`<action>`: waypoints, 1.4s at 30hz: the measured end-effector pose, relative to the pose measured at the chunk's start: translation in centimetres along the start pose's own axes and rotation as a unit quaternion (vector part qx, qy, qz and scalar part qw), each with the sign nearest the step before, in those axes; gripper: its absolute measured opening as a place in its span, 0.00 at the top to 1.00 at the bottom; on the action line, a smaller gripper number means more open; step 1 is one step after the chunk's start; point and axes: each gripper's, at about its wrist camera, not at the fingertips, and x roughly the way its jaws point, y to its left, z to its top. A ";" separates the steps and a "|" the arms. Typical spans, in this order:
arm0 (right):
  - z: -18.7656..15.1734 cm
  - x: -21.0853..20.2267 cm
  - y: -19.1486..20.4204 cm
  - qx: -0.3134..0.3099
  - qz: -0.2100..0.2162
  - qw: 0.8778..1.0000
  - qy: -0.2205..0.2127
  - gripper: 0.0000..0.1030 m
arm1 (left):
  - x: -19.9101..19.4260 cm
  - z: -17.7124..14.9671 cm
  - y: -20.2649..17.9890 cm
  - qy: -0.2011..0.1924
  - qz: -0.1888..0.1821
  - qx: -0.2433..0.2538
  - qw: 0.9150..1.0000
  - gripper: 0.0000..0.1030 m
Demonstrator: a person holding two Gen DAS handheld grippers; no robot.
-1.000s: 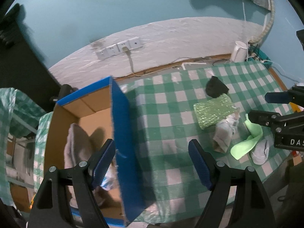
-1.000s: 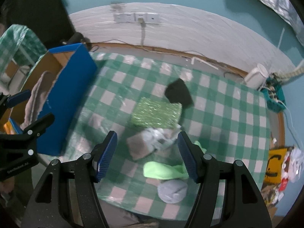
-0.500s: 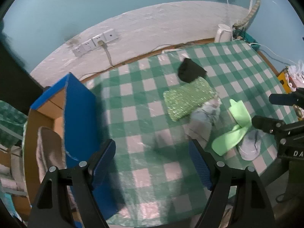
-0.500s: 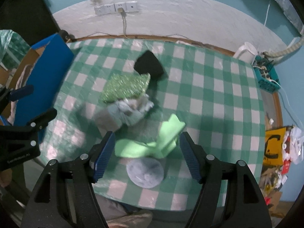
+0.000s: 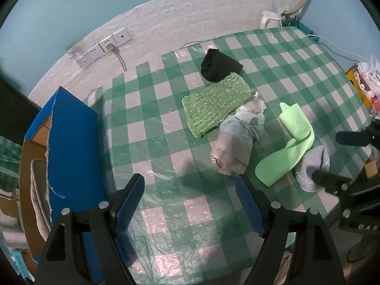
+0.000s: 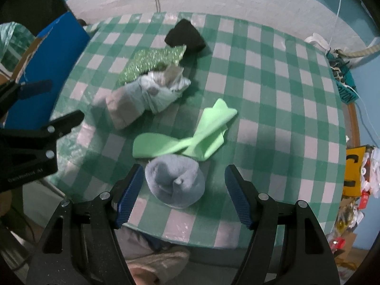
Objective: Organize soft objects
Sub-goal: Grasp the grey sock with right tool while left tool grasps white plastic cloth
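Edges matter most at the near side of the tabletop point(image 6: 273, 90): the grey rolled sock point(image 6: 174, 184) lies close to that rim, between the spread fingers of the right hand-held gripper point(image 6: 184, 191), which touches nothing. The left hand-held gripper point(image 5: 190, 201) also stands apart and empty over bare checked cloth, with the blue cardboard box point(image 5: 71, 147) just to its left, off the tabletop's left edge; one brownish soft item point(image 5: 39, 190) lies inside it. Five soft things remain on the cloth: one grey sock, one light green sock point(image 6: 190, 140) touching it, one pale grey-and-beige bundle point(image 6: 142, 95), one sparkly green cloth point(image 6: 152, 61) against that bundle, and one black piece point(image 6: 185, 35) at its far end. Open checked surface stretches to the right of the cluster.
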 end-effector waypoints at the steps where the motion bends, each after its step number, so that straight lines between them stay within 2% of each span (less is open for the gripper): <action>1: -0.1 0.3 0.1 -0.002 -0.001 1.000 0.004 0.31 | 0.1 0.0 0.0 0.001 0.000 -0.001 1.000 0.22; 12: -0.6 2.6 1.3 -0.032 -0.002 0.999 0.034 0.32 | 1.3 0.0 -0.2 0.013 0.001 -0.001 1.000 0.22; 13: -0.5 3.0 1.5 -0.038 0.000 0.999 0.039 0.40 | 1.4 0.1 -0.2 0.014 0.000 -0.002 1.000 0.22; 17: -0.4 3.5 1.3 -0.041 0.000 0.998 0.042 0.56 | 1.8 0.3 -0.3 0.018 -0.004 -0.003 1.000 0.22; 19: -0.1 3.2 0.7 -0.034 0.004 0.999 0.036 0.68 | 2.0 0.6 -0.4 0.018 -0.006 -0.005 1.000 0.22; 21: 0.1 2.9 -0.1 -0.022 0.004 0.999 0.028 0.71 | 2.2 0.9 -0.4 0.018 -0.011 -0.009 1.000 0.22; 34: 1.8 1.8 -4.7 0.024 0.002 1.000 0.001 0.75 | 4.1 3.4 -1.9 0.007 -0.034 -0.010 0.999 0.17; 42: 2.5 1.7 -6.3 0.048 0.008 0.999 -0.007 0.74 | 5.7 4.6 -4.5 0.014 -0.035 0.024 0.999 0.17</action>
